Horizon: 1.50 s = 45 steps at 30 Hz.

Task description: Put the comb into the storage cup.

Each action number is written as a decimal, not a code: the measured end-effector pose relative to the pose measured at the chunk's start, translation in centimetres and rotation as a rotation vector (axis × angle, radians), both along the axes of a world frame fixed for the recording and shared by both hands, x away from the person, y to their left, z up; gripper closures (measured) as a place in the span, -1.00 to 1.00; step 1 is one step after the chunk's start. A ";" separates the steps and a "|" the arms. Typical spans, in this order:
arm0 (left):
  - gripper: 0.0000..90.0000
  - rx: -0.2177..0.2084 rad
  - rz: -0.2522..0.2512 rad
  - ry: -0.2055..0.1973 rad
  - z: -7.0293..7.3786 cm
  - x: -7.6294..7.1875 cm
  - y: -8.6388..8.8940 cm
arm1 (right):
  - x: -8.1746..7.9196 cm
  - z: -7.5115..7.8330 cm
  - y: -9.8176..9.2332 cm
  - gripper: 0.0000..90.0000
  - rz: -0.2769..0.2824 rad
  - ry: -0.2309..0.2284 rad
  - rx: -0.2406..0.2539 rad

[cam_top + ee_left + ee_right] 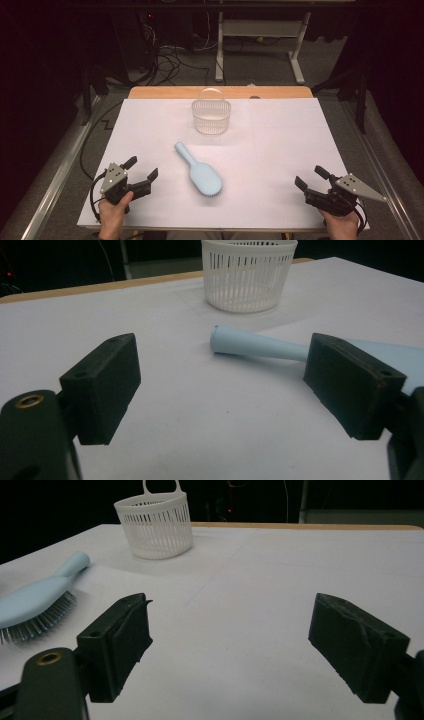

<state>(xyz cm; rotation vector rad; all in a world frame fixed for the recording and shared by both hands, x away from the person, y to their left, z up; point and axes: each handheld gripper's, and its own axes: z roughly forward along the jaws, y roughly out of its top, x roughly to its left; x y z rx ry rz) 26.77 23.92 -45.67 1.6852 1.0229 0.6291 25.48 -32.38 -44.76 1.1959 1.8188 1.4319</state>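
Note:
A light blue hairbrush (199,171) lies bristles down in the middle of the white table sheet (280,150), its handle pointing up and left toward a white slotted basket (211,115) at the back. My left gripper (141,168) rests open at the front left, a hand's width left of the brush. From it, the brush handle (255,344) lies just ahead and the basket (248,274) beyond. My right gripper (310,178) sits open at the front right, apart from the brush. Its view has the hairbrush (37,602) at left and the basket (156,526) farther back.
The wooden table edge (220,92) runs behind the basket. Past it are a desk frame (260,45) and loose cables (170,62) on the floor. Metal rails (60,170) border the table on both sides.

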 end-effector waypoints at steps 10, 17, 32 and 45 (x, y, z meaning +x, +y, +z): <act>-0.65 -0.001 -0.018 -0.003 0.1 0.1 -0.9 | -0.1 0.0 0.0 -0.62 0.004 0.000 0.008; -0.65 0.009 -0.041 -0.003 0.3 0.3 -1.6 | -0.1 0.0 -0.1 -0.62 0.003 0.000 0.010; -0.65 0.022 -0.112 0.000 1.0 1.3 -3.7 | -0.2 0.0 0.0 -0.61 0.018 0.001 0.003; -0.66 0.006 -0.144 -0.012 1.6 2.0 -4.9 | -0.2 0.0 0.1 -0.60 0.020 0.007 0.000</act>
